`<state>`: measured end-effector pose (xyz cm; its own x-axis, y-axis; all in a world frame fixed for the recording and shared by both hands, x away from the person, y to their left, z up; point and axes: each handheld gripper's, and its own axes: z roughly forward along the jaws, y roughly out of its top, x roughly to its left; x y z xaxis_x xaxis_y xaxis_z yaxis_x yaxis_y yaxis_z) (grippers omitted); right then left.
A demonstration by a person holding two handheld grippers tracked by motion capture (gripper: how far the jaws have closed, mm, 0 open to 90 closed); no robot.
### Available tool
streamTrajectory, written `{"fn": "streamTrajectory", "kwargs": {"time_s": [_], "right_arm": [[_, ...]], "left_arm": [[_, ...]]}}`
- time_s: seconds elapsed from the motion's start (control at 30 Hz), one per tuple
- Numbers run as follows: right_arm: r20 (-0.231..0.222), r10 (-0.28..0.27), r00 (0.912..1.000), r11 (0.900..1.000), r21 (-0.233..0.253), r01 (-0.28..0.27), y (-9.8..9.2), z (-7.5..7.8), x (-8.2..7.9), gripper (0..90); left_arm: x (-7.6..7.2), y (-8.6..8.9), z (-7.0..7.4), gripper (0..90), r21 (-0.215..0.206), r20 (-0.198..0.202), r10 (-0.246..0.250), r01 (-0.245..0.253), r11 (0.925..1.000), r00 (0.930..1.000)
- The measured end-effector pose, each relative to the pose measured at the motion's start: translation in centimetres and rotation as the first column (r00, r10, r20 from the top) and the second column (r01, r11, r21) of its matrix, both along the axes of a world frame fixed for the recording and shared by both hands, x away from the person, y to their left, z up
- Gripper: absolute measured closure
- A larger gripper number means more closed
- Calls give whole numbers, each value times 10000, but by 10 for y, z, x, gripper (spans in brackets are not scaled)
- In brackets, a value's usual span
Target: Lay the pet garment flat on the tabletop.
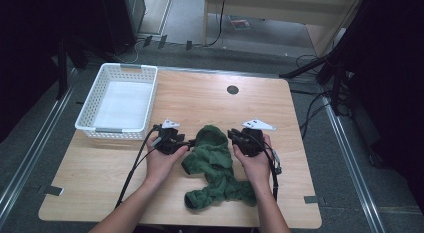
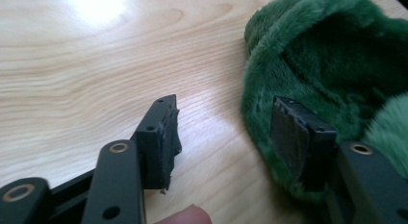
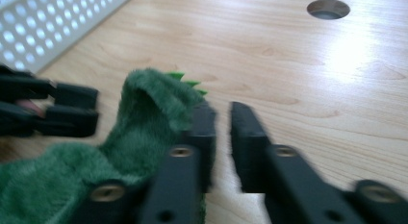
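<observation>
Left tongs (image 2: 223,132) stand wide apart at the edge of the green plush garment (image 1: 215,165), one jaw on bare desk (image 1: 260,100), the other pressed into the fur. Right tongs (image 3: 221,137) are blurred, jaws nearly together with a narrow gap; whether any fur sits between them is hard to tell. The garment lies crumpled mid-desk between both tongs, its lower end partly hidden by the person's right forearm. The white basket (image 1: 95,100) sits well apart at far left.
</observation>
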<state>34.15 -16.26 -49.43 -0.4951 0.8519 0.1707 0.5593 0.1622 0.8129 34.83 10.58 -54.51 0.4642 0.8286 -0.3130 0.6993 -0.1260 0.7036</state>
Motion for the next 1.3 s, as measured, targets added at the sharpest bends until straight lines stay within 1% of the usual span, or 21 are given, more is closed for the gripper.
{"fn": "streamTrajectory", "kwargs": {"time_s": [0.07,0.1,0.13,0.17,0.27,0.33,0.37,0.4,0.47,0.53,0.67,0.7,0.73,0.77,0.83,0.9,0.97,1.03,1.13,1.2,1.3], "right_arm": [[37,154,9999,9997,209,-154,-1,2,0,639],[305,464,9985,9981,397,-476,2,5,-1,535],[305,464,9985,9981,397,-476,2,5,-1,535],[262,833,9962,9962,216,-839,10,4,-2,476],[-36,1073,9942,9941,-175,-1074,20,-1,0,461],[-440,1017,9938,9904,-891,-1053,27,-12,5,512],[-946,651,9934,9893,-1244,-766,28,-21,10,632],[-946,651,9934,9893,-1244,-766,28,-21,10,632],[-1075,598,9924,9942,-824,-689,22,-25,12,775],[-839,599,9947,9962,-578,-649,13,-21,10,872],[155,639,9978,9971,-420,-632,7,-9,4,880],[155,639,9978,9971,-420,-632,7,-9,4,880],[354,654,9972,9975,-288,-644,7,-6,2,878],[1028,780,9916,9967,129,-797,5,0,-1,875],[1119,740,9910,9970,159,-762,6,2,-1,873],[974,859,9915,9957,258,-888,7,0,1,873],[322,634,9975,9980,-44,-633,12,-16,8,839],[-568,214,9982,9998,-41,-216,9,-29,17,789],[-1164,-227,9929,9997,-24,226,3,-42,22,714],[-1267,-350,9913,9993,-152,334,-1,-44,24,634],[-1631,-109,9865,9999,-5,110,-9,-41,27,555]], "left_arm": [[1,-4,0,423,84,29,-25,25,10000,10000],[2,-7,1,422,155,22,-98,98,9998,9999],[2,-10,1,422,183,15,-144,143,9997,9999],[3,-16,1,425,267,125,-241,237,9994,9996],[2,-22,0,457,480,321,-300,285,9984,9990],[1,-28,-1,574,771,583,-438,392,9963,9973],[0,-32,-2,673,1002,721,-656,582,9933,9952],[0,-32,-2,703,1002,721,-656,582,9933,9952],[0,-33,-1,780,1092,789,-807,719,9914,9936],[-2,-29,3,886,1022,1046,-941,834,9913,9901],[-7,-18,21,900,868,1889,-702,545,9947,9795],[-7,-18,21,900,868,1889,-702,545,9947,9795],[-9,-12,29,900,838,2281,-466,281,9961,9725],[-10,-2,40,900,691,2662,-106,-81,9976,9639],[-10,5,48,900,688,2877,54,-263,9973,9577],[-8,5,48,900,1006,2903,-31,-273,9946,9569],[-3,1,34,900,1602,2570,-288,-132,9870,9660],[0,-2,22,900,1705,2266,-557,167,9852,9724],[-1,-6,15,880,1950,2317,-801,344,9802,9695],[-1,-12,10,861,2231,2600,-1141,553,9732,9589],[5,-9,9,856,2194,2446,-979,433,9747,9647]]}}
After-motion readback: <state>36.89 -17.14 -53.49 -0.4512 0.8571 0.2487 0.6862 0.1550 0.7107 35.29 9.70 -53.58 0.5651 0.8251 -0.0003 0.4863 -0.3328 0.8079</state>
